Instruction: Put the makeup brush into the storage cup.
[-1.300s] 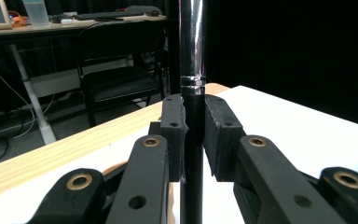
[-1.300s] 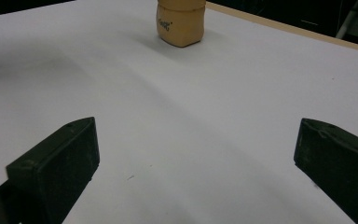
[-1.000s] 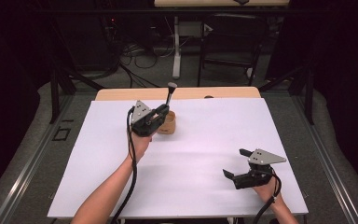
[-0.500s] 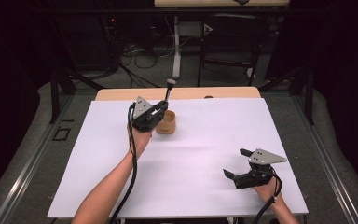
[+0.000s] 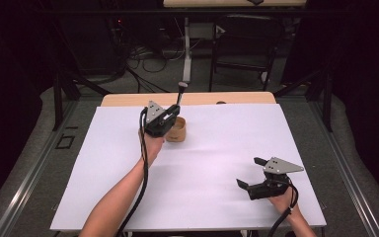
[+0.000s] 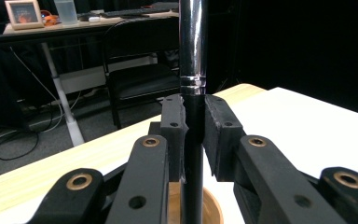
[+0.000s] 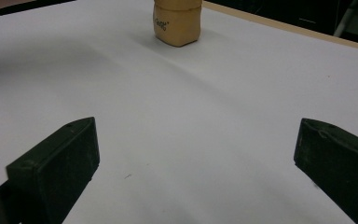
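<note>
Above the wooden cup (image 5: 177, 129), my left gripper (image 5: 170, 118) clamps an upright metal-handled tool (image 6: 192, 70), its lower end over the cup. Next I judge a straight lowering in. My right gripper (image 5: 253, 173) rests well apart from the cup, jaws spread, empty.

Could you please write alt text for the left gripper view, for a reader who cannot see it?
The left gripper is shut on the black lower part of an upright rod with a chrome top, directly above a round wooden cup. Behind are the white table cover and a dark chair.
</note>
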`<act>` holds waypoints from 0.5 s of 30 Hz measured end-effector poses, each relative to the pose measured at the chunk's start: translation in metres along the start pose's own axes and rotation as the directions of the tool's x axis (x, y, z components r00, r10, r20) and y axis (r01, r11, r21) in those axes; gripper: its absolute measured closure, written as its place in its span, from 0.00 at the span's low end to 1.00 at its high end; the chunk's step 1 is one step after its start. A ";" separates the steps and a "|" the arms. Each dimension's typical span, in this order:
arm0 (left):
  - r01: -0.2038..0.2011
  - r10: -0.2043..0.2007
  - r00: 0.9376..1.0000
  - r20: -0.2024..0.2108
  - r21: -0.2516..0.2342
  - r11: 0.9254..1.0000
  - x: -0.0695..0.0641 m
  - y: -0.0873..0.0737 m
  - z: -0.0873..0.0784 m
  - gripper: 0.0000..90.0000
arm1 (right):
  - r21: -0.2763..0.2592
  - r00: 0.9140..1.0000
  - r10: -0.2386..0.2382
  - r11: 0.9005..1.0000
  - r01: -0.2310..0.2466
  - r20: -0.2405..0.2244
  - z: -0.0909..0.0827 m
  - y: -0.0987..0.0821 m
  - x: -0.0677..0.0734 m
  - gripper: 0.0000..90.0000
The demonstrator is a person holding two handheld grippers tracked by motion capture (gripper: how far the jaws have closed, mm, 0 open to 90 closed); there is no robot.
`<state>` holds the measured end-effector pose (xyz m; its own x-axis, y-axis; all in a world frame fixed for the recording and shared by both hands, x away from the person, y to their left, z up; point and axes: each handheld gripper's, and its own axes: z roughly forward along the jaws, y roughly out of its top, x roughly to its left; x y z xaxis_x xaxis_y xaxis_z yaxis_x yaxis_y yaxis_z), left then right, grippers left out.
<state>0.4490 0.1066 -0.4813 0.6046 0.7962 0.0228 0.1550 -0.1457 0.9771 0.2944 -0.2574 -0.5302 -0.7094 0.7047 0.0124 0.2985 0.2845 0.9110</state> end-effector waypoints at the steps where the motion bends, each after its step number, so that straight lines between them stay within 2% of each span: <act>1: 0.002 -0.002 1.000 -0.002 0.001 1.000 0.000 -0.001 0.001 0.88 | -0.005 1.000 0.002 1.000 -0.002 -0.001 0.000 0.000 0.000 0.00; 9: -0.007 0.007 1.000 -0.008 0.013 1.000 -0.001 -0.007 0.010 0.88 | 0.002 1.000 0.000 1.000 0.000 -0.001 0.000 0.000 0.000 0.00; 15: 0.016 -0.016 1.000 -0.015 0.009 1.000 -0.001 -0.012 0.016 0.88 | 0.000 1.000 0.005 1.000 -0.005 -0.005 0.000 0.000 0.000 0.00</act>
<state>0.4592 0.0984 -0.4965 0.5902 0.8072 0.0107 0.1715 -0.1383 0.9754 0.2944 -0.2580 -0.5302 -0.7114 0.7025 0.0190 0.3020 0.2811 0.9109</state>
